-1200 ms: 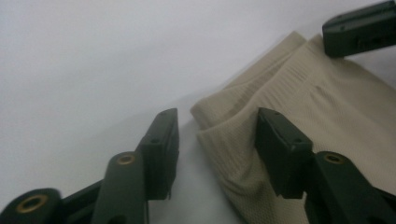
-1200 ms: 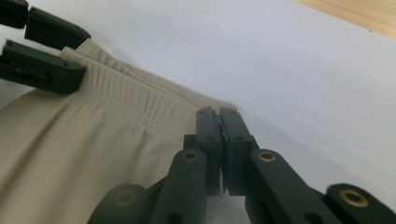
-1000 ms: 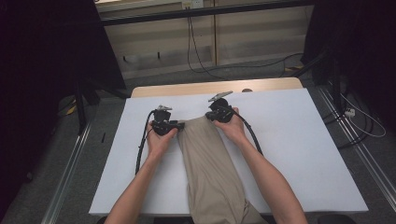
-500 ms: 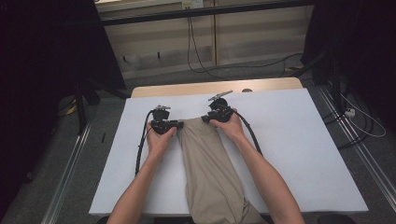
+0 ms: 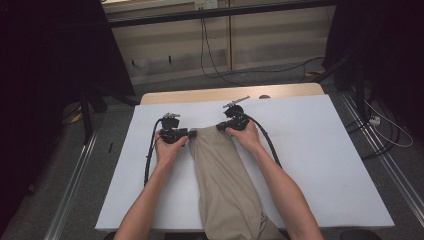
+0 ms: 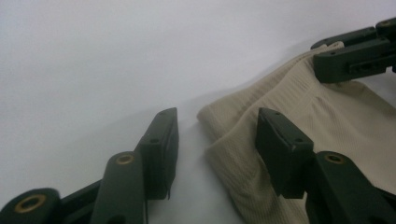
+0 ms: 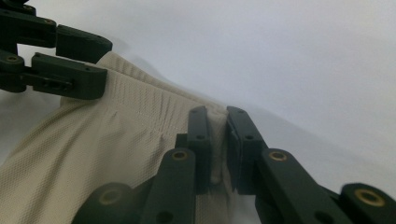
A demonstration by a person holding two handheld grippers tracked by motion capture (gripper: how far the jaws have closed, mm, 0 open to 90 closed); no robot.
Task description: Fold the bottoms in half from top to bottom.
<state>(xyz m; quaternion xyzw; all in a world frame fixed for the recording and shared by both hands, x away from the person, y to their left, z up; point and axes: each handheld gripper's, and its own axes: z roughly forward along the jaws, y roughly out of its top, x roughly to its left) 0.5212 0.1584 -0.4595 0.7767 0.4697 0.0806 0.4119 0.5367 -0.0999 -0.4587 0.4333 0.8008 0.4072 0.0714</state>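
Fingers, right: our right gripper (image 7: 217, 140) has its fingers (image 7: 198, 140) pinched on a fold of the beige garment's (image 5: 220, 175) far hem at its right corner; they have just been closing, with cloth between them.
Fingers, left: our left gripper (image 6: 217, 149) stands parted and its fingers have just been opening; one finger (image 6: 280, 149) lies over the hem's left corner, the other (image 6: 161, 144) rests on bare bench (image 5: 325, 150), and neither pad presses cloth.
Garment: it lies flat on the white bench, long axis running from us towards the far edge, near end hanging off our side.
Key relation: the left corner sits between our left fingers, nearer the inner one; the hem runs crosswise from one gripper to the other.
Judgement: we think the left hand must close on that corner before any lift or fold.
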